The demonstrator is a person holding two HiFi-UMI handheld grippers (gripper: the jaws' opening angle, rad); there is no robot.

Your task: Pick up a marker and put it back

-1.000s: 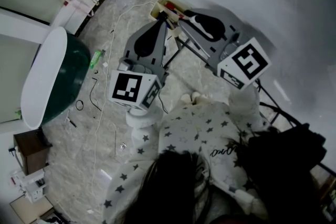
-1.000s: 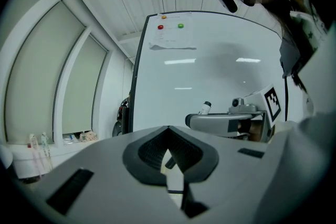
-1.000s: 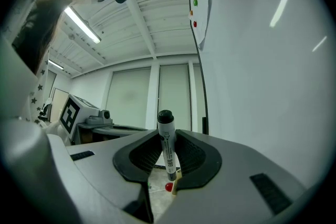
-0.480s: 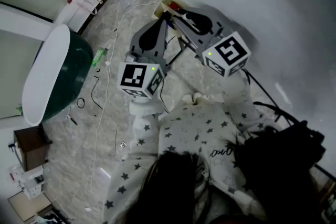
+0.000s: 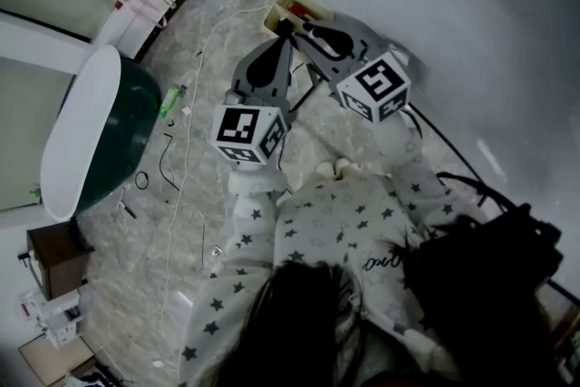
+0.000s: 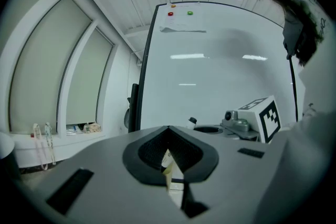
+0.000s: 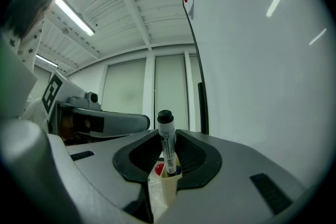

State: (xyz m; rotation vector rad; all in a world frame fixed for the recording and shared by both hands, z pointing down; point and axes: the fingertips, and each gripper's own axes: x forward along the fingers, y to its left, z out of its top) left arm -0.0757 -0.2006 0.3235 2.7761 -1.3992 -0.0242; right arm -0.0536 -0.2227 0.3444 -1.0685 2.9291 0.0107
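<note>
A black-capped marker [image 7: 165,118] stands upright between the jaws of my right gripper [image 7: 167,136], which is shut on it. Its lower end sits in the cream marker holder [image 7: 169,186], beside a red cap [image 7: 159,169]. In the head view the holder [image 5: 281,7] hangs at the whiteboard's lower edge, with my right gripper [image 5: 301,25] at it. My left gripper [image 5: 285,38] points at the same holder from just below, shut and holding nothing. In the left gripper view [image 6: 169,131] a sliver of cream holder [image 6: 168,159] shows past the jaws, and the marker's cap [image 6: 192,121] shows to the right.
The whiteboard [image 5: 435,23] fills the right side, with its stand's legs [image 5: 313,79] below the holder. On the marble floor lie cables [image 5: 170,166] and a green bottle [image 5: 167,101]. A dark green tub with a white rim [image 5: 86,127] stands at the left. A black bag [image 5: 494,276] hangs at my right side.
Both grippers have moved up toward the holder. The right gripper's marker cube has shifted left and closer to the board's edge.
</note>
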